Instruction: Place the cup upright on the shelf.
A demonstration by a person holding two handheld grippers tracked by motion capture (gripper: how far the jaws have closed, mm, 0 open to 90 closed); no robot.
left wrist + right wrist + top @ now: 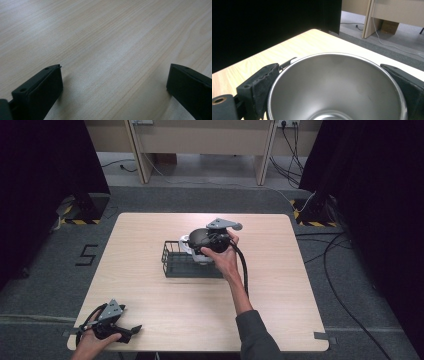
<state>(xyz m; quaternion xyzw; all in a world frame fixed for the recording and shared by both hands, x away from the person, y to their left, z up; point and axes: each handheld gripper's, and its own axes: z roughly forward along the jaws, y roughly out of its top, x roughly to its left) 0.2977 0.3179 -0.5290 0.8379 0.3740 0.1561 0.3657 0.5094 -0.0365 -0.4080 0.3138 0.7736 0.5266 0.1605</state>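
A light wooden table [150, 285] with rounded corners stands on grey carpet, seen from above. Most of its top is bare, with wide free space to the left, right and front of a black wire basket [175, 262] that sits near the middle, well in from every edge. The person's right hand [223, 255] reaches forward and holds the right gripper [202, 242] over the basket's right end. In the right gripper view its two black jaws sit against opposite sides of a shiny steel cup [337, 87], gripping it by the rim; the cup stands upright, mouth open toward the camera, and what shows of its inside holds nothing. From above, something pale shows under the gripper at the basket's right end; whether the cup rests on the basket floor cannot be told.

The left gripper [131, 330] lies at the table's near left corner, close to the front edge, under the person's left hand [92, 342]. In the left gripper view its jaws stand wide apart with only bare wood between them.

A dark mark like the numeral 5 [86, 255] lies on the carpet left of the table
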